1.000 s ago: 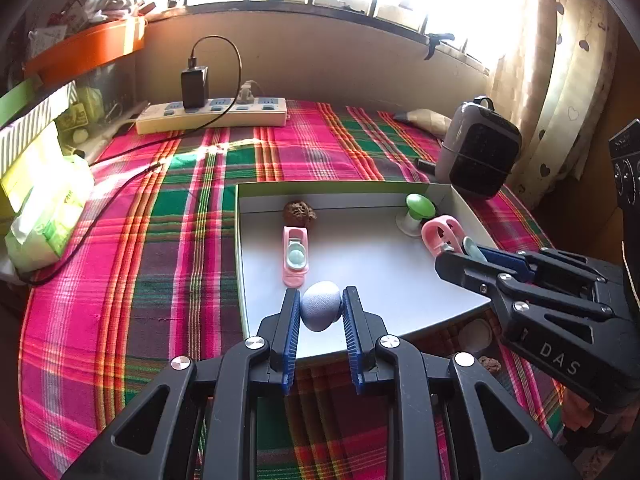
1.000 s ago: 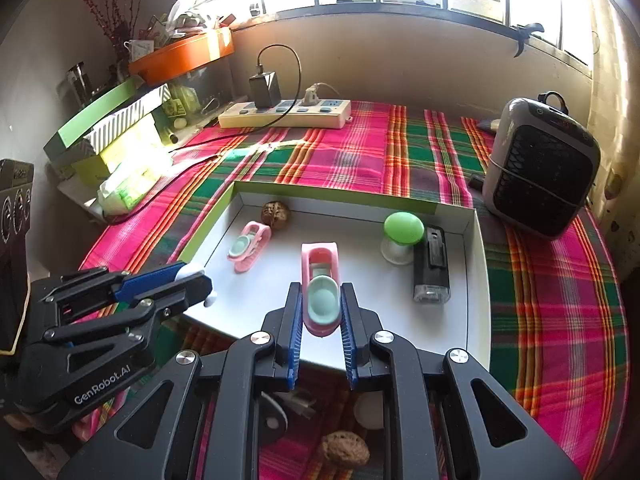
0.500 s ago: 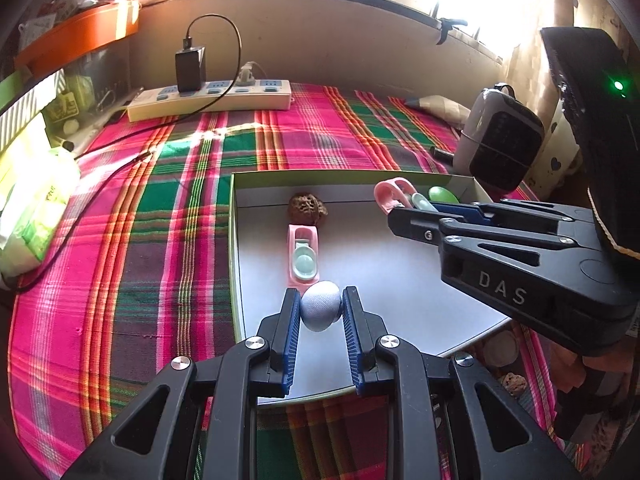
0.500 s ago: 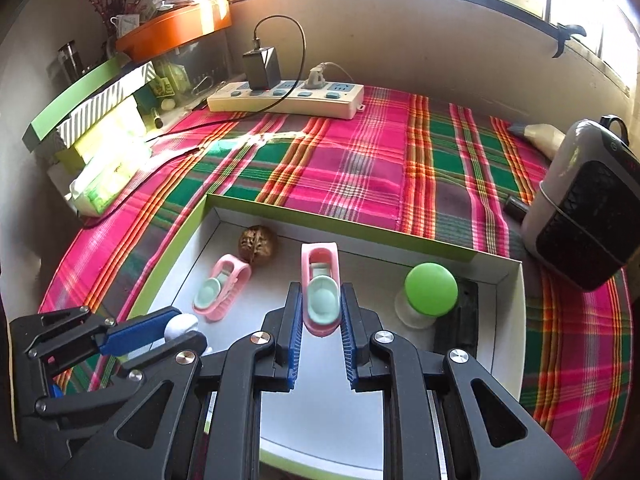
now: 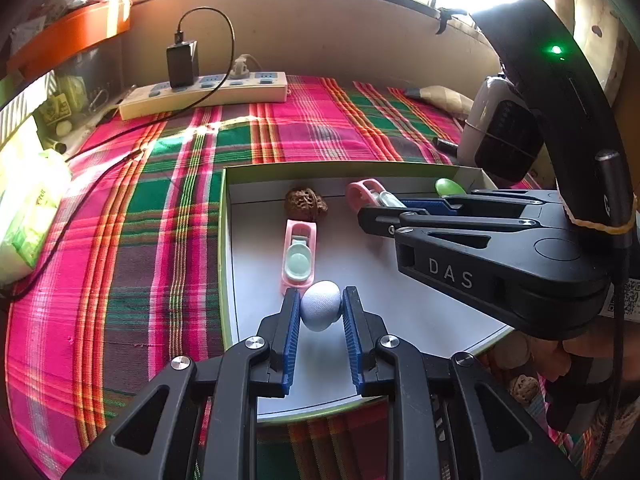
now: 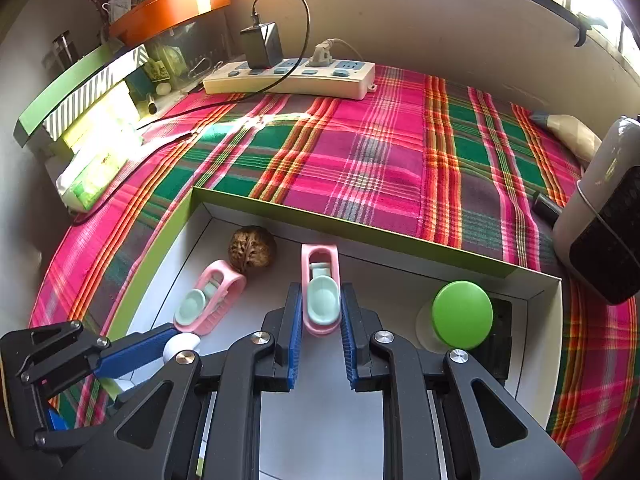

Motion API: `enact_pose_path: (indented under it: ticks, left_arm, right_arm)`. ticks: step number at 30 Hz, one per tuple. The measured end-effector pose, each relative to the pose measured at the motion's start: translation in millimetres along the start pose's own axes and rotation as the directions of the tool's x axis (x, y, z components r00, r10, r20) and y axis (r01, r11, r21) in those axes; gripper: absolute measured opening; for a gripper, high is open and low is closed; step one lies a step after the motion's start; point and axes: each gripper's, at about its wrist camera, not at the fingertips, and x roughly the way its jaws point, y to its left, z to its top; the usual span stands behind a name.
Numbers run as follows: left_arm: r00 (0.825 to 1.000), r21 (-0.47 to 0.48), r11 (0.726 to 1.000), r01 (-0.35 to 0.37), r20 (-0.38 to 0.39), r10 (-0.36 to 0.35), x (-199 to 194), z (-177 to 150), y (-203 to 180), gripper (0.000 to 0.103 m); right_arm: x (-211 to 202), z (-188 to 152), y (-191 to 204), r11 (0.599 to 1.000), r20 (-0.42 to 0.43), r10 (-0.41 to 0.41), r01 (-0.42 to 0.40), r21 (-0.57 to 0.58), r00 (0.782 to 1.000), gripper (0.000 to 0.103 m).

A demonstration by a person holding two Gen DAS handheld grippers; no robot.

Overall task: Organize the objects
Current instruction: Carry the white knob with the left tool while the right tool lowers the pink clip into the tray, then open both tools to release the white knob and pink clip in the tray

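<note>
The left hand-held gripper [image 5: 320, 312] is grasping a pale ball [image 5: 321, 310] between its blue pads, holding it over the near part of a shallow box [image 5: 225, 240] with a green rim and a white floor. The right hand-held gripper [image 6: 320, 312] is clenched on a pink clip [image 6: 321, 292] with a mint centre, its far end pointing toward the far wall of the box. In the left wrist view that gripper [image 5: 380, 210] is reaching in from the right, with the clip [image 5: 370, 194] sticking out past its tips near the far wall. A second pink clip [image 5: 300, 256] is lying flat on the box floor just beyond the ball, and a walnut [image 5: 306, 202] is sitting close to the far wall, just beyond it. In the right wrist view the same lying clip [image 6: 210, 298] is resting beside the walnut [image 6: 252, 248], and a green knob [image 6: 462, 314] is standing at the right side of the box with a black block [image 6: 502, 344] behind it. The box is sitting on a plaid cloth [image 6: 360, 152] covering the bench. A power strip [image 6: 292, 76] with a black charger [image 6: 262, 44] plugged in is lying along the far edge, and a small heater [image 6: 604, 220] is standing at the right.
</note>
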Motion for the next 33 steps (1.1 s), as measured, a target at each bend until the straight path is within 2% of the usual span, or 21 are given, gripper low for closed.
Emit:
enact_pose_path:
  ticks: [33]
  left_arm:
    - [1.0,0.009,1.0,-0.02,0.002,0.02,0.0,1.3,-0.6,0.02]
  right_arm:
    - [8.3,1.2,0.8,1.0,-0.001,0.004,-0.004,0.012,1.0,0.019]
